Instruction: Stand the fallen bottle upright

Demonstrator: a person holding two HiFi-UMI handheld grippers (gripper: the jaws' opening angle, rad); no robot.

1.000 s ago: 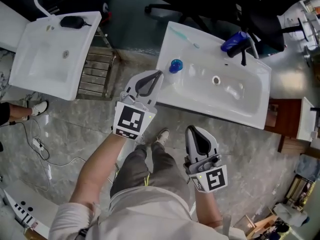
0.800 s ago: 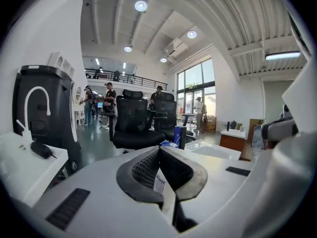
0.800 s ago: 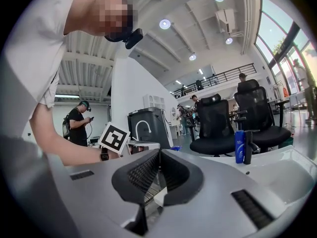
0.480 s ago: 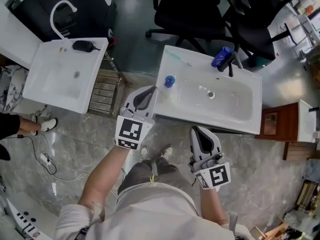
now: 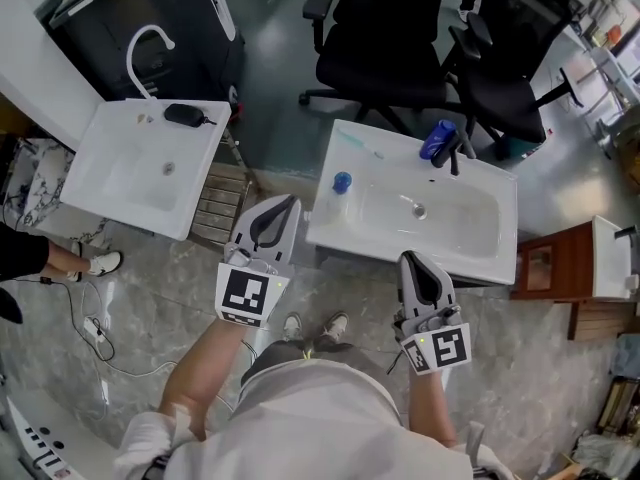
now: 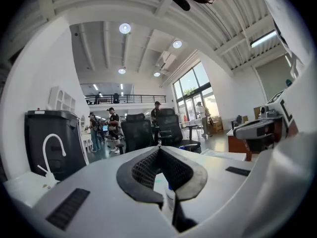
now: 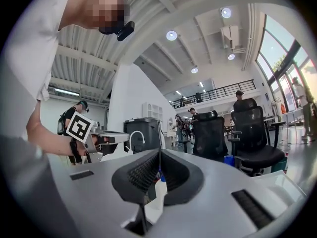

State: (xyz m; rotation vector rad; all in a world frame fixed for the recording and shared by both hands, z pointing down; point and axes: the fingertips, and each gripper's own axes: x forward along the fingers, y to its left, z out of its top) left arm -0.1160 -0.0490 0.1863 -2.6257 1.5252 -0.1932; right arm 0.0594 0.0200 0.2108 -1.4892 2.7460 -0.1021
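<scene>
A small white bottle with a blue cap (image 5: 342, 181) stands upright on the front left corner of the white sink unit (image 5: 480, 258). It shows through the jaw gap in the left gripper view (image 6: 170, 199) and in the right gripper view (image 7: 159, 188). My left gripper (image 5: 284, 204) is shut and holds nothing; it hovers left of the sink unit's near corner, apart from the bottle. My right gripper (image 5: 415, 260) is shut and bare too, just in front of the sink unit's front edge.
A blue cup (image 5: 437, 139) leans at the black faucet, and a toothbrush (image 5: 360, 146) lies on the back ledge. A second white sink (image 5: 120, 193) with a curved tap (image 5: 148, 44) stands to the left, past a metal rack (image 5: 216, 204). Black office chairs (image 5: 400, 38) stand behind.
Both grippers have risen and drawn back from the sink unit. The left one, which was over the corner next to the bottle, now hangs left of it. The bottle has not moved.
</scene>
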